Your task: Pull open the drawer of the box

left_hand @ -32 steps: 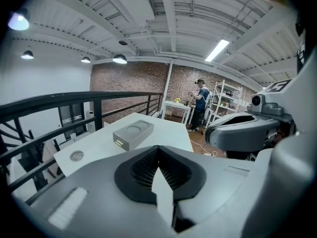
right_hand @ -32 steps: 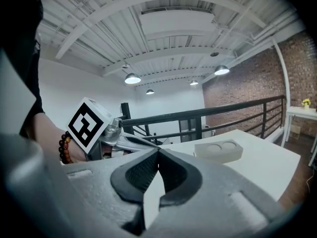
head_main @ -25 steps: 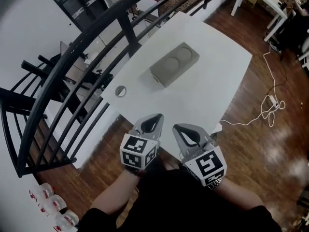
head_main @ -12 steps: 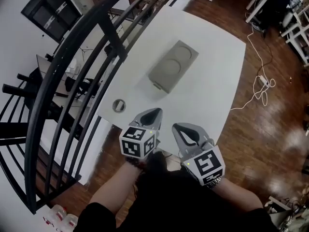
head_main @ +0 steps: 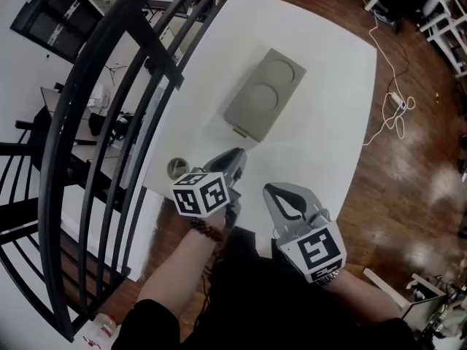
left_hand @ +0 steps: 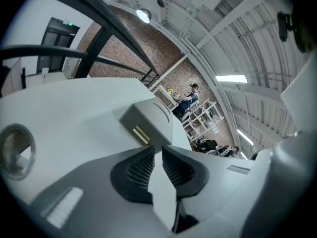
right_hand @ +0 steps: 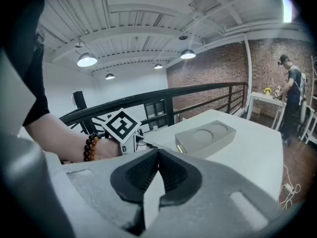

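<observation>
Evidently lined up for the pull, the left gripper [head_main: 235, 156], jaws nearly together and empty, points at the drawer front [left_hand: 140, 131] of the box [head_main: 264, 93] just ahead; the right gripper [head_main: 270, 190], likewise closed, waits alongside.

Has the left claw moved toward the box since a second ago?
Yes. The left claw has advanced past the round port toward the box, and is not touching it.

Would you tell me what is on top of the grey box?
The box bears only two round recesses on top; nothing rests there. Its drawer is shut, so the inside is hidden.
</observation>
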The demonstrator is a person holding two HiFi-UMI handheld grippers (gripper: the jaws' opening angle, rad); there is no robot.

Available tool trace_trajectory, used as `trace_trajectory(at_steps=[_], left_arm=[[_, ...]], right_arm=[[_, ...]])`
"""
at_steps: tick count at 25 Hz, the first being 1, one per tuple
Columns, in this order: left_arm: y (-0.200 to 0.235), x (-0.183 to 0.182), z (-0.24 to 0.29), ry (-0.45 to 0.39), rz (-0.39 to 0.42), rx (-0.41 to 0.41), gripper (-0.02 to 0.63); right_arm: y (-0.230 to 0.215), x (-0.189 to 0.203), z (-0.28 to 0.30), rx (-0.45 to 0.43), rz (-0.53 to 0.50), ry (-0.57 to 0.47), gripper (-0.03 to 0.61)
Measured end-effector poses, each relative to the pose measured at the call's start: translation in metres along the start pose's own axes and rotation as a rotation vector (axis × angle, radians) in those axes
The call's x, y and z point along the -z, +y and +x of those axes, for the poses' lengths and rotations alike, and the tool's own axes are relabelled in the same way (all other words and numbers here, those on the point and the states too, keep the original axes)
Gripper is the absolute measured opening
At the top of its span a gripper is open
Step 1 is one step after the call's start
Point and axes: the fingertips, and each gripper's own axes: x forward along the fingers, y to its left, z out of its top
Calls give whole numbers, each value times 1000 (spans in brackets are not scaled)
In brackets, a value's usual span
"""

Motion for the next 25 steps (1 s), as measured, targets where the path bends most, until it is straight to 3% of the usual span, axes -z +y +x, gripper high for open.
trace_trajectory(at_steps=[6,11,25], left_arm=[[21,-3,19,-10,-214,63,83],[28,-3,27,-11,-311,94,95],[30,-9,40,-11,-419,139,70]], right_arm=[[-8,2,6,20,5,22,-8],[-9,7,10,30,24,34,-8],[-14,2,16,34,24,41,-8]])
